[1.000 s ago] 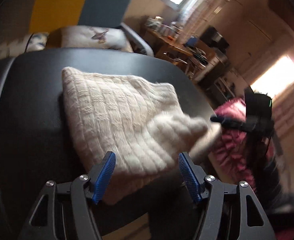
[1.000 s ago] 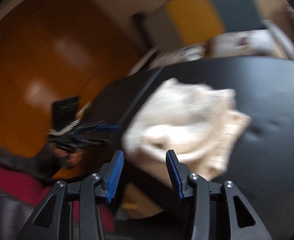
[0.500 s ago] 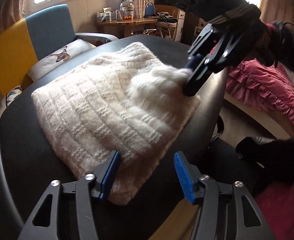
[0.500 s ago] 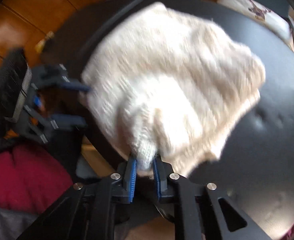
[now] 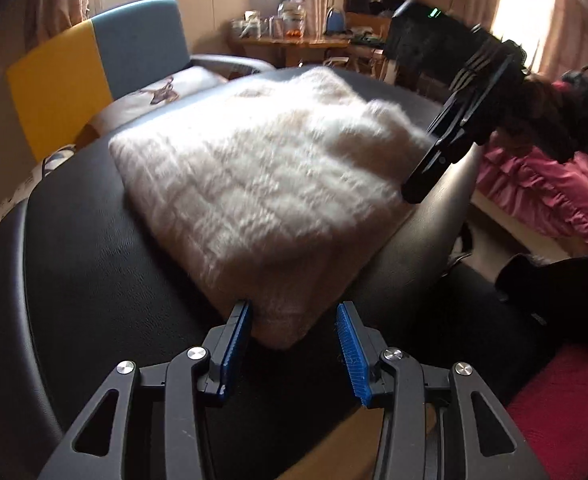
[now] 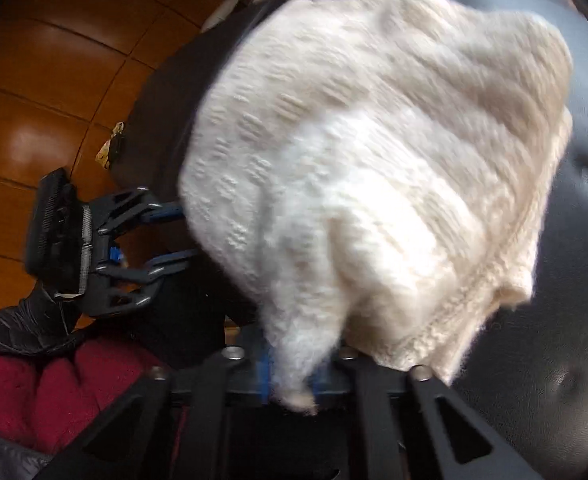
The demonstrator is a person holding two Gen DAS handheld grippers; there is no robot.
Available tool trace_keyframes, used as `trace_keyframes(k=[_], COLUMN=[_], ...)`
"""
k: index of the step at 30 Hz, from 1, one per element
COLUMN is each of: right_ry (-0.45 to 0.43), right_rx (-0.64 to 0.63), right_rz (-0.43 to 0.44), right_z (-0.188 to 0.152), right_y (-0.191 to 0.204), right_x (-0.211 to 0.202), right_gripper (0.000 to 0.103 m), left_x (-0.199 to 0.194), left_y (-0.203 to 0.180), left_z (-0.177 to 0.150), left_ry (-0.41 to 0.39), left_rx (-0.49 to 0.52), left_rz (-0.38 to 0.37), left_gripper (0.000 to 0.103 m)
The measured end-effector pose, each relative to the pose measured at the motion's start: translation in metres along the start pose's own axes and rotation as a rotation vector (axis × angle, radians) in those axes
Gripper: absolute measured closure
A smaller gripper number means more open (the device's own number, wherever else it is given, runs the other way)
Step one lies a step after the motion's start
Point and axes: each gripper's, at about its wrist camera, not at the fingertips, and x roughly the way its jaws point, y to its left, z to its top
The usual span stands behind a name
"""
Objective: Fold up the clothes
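We see a cream knit sweater [image 5: 261,184] folded on the black worktop [image 5: 93,264]. Our left gripper [image 5: 294,344] sits spread at its near corner, one blue finger touching the knit. Our right gripper [image 5: 434,168] meets the sweater's far edge. A yellow and blue chair [image 5: 93,64] stands behind.
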Motion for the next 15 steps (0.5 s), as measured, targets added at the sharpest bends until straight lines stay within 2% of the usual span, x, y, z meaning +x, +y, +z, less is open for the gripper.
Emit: trace_keyframes(k=[2,5,9,11,12,15], right_ry=[-0.002,-0.004,-0.007,-0.015,-0.03,-0.08], right_rx=[0.009,0.022,0.039,0.037,0.037,0.111], right_rz=[-0.026,-0.065,-0.117,-0.137,-0.135,-0.049], right_z=[-0.008,-0.019,-0.034,-0.041,-0.043,-0.05], right_y=[-0.003,-0.008,-0.014,-0.014,-0.011,-0.012], right_x=[0.0,0.001,0.001,0.003,0.006,-0.001], right_gripper=[0.097,0.097,0.098,0.098,0.098,0.094], left_x=[0.01,0.014,0.008,0.006,0.006,0.009], left_y=[-0.002,-0.007,-0.011,-0.011,-0.011,-0.01], left_z=[0.001,0.001,-0.006,-0.009,-0.011,-0.014], left_ry=[0.022,0.031,0.051,0.071,0.088,0.134], left_rx=[0.019,0.113,0.285,0.339,0.356,0.382], left_rz=[0.033,0.042,0.023,0.014,0.007,0.008], left_gripper=[0.074,0.084,0.087,0.089,0.089,0.091])
